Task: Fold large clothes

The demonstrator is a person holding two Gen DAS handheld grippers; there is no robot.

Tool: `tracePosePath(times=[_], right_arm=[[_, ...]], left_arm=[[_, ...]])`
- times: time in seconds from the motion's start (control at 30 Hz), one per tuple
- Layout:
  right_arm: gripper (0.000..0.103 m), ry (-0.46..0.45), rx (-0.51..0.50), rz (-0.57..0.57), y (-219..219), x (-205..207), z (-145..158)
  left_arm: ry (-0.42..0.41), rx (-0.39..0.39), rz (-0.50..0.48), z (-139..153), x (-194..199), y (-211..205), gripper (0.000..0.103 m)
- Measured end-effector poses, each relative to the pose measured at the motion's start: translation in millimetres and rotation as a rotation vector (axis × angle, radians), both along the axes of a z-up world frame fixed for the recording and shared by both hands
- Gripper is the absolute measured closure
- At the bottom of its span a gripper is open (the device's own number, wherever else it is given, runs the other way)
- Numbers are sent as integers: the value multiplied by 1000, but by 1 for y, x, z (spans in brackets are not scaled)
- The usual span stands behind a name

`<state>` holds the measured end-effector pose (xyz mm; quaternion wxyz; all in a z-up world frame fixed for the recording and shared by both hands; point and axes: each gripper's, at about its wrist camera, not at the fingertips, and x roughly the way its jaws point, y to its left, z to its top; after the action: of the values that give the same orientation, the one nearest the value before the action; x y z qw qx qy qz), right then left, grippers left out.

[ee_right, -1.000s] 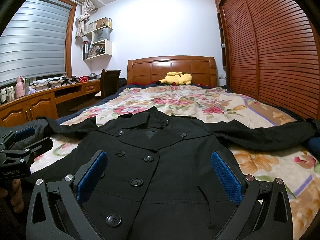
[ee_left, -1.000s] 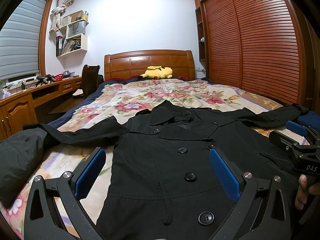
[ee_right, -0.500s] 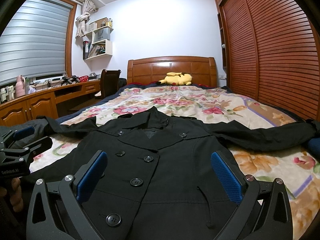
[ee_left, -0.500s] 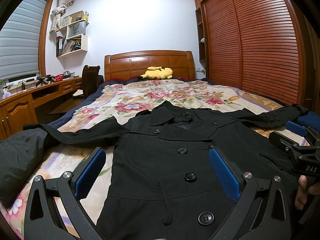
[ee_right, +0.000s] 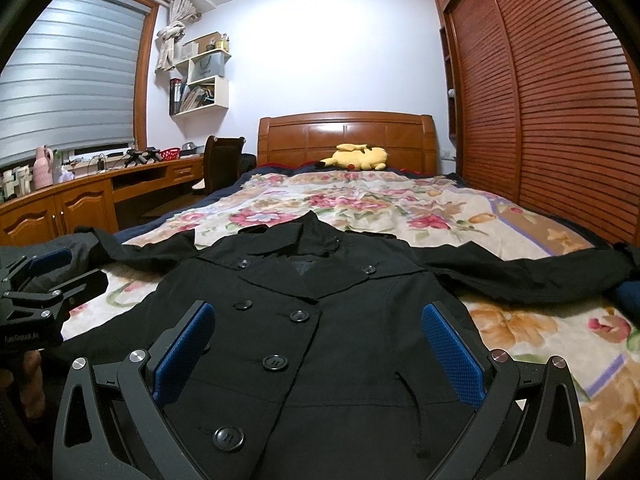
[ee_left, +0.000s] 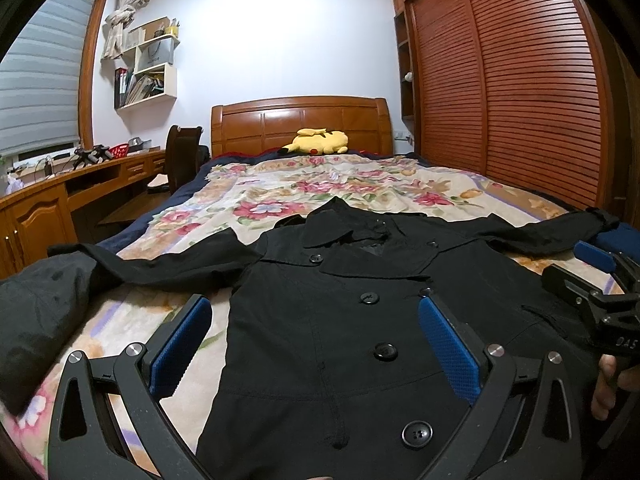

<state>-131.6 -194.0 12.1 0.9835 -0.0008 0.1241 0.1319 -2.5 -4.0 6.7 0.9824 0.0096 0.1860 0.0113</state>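
Two grippers, left (ee_left: 314,344) and right (ee_right: 318,346), hover with jaws spread, empty, over the black double-breasted coat (ee_right: 320,344) lying face-up on the bed (ee_right: 400,204), collar away, sleeves outstretched sideways.

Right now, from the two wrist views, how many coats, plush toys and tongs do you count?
Black coat: 1
Yellow plush toy: 1
Tongs: 2, the left tongs and the right tongs, both open
Total: 4
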Motion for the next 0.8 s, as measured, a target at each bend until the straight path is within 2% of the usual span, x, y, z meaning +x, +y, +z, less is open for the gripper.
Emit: tracePosePath(times=[0.47, 0.8], right_arm=[[0, -9, -31, 91, 11, 7, 18], [0, -12, -78, 157, 30, 37, 21]], left_arm=[[22, 7, 59, 9, -7, 34, 0], [56, 27, 102, 5, -8, 67, 0]])
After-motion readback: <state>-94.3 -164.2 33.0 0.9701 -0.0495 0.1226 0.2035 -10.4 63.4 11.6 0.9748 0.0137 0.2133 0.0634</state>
